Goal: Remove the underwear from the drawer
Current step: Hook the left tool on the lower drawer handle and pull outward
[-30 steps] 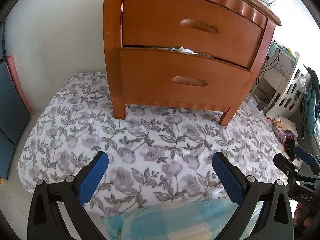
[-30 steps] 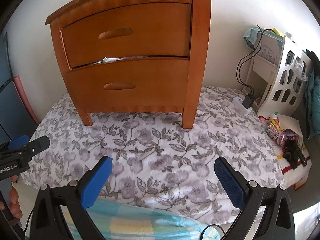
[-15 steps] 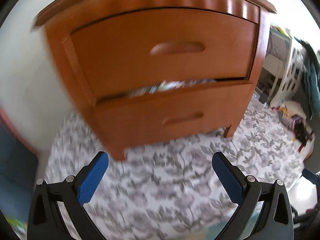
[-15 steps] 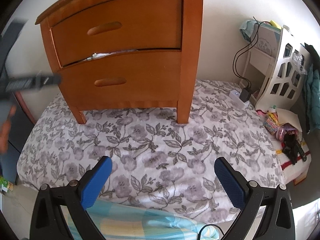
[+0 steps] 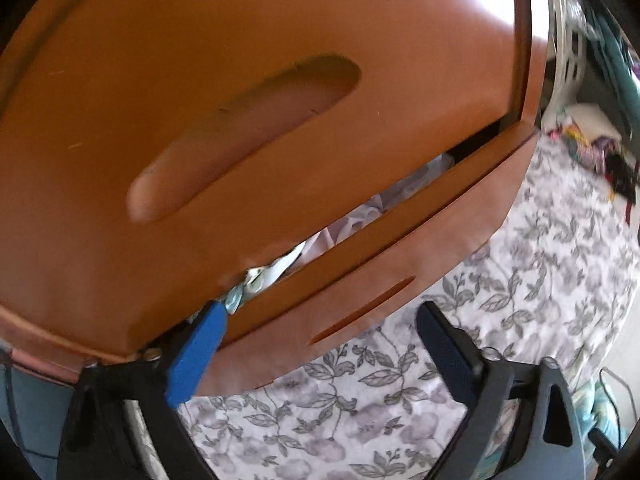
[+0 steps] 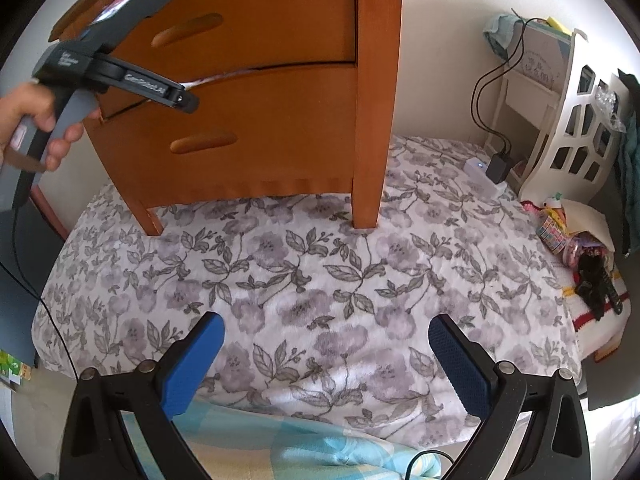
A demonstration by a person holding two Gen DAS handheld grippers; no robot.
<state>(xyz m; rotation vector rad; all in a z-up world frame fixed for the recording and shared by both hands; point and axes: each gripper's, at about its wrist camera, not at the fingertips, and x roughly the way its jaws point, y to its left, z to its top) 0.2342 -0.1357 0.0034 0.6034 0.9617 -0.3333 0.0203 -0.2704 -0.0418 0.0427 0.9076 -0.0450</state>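
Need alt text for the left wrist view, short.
Open left gripper close against a wooden nightstand, one finger at the gap where light cloth pokes out above the lower drawer. Upper drawer fills the frame; floral blanket below.

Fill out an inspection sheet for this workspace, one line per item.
Surface: floral blanket under the wooden nightstand.
Job's things: lower drawer slightly ajar, pale fabric showing in the gap.
Clutter: toys and packets at the right edge.
Grippers: left gripper open, one finger at the gap, jaws just closing slightly; right gripper open, empty.
Cables: black cords to a charger.
Surroundings: white shelf, wall.
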